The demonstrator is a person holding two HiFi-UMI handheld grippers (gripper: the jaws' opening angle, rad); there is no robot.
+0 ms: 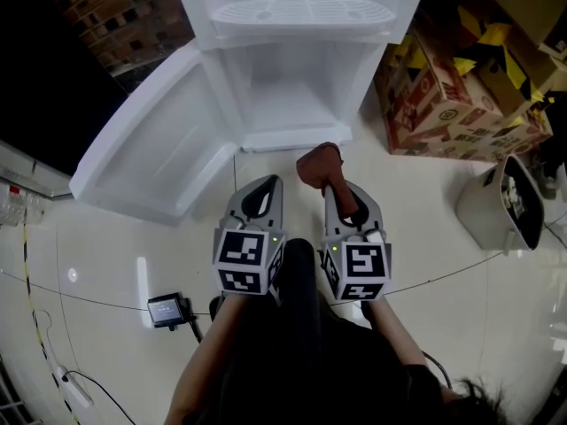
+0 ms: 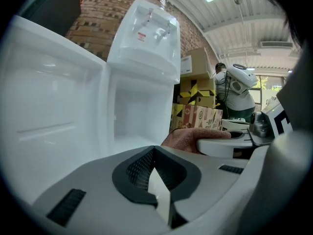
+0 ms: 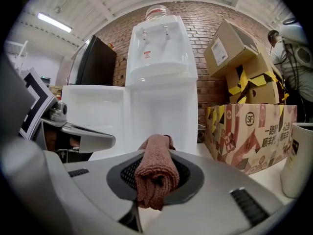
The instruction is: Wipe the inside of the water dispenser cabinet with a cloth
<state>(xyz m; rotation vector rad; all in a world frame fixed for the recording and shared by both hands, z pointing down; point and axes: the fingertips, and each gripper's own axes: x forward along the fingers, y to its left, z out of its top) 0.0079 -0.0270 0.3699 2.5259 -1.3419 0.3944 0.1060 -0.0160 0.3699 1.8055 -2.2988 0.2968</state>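
Cardboard boxes (image 1: pixel 447 113) sit by a brick wall (image 1: pixel 106 16) — a white bin (image 1: pixel 480 212) stands near them on the floor.

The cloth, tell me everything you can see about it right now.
The cloth is reddish-brown terry, folded into a thick roll. The right gripper is shut on it, with a bunched end poking out past the jaws. It is held in front of the open water dispenser cabinet, not touching it.

A red brick wall (image 3: pixel 205 28) rises behind stacked cardboard boxes (image 1: pixel 461 104) on a glossy pale tiled floor (image 1: pixel 478 326); a strip light (image 3: pixel 54 22) glows overhead.
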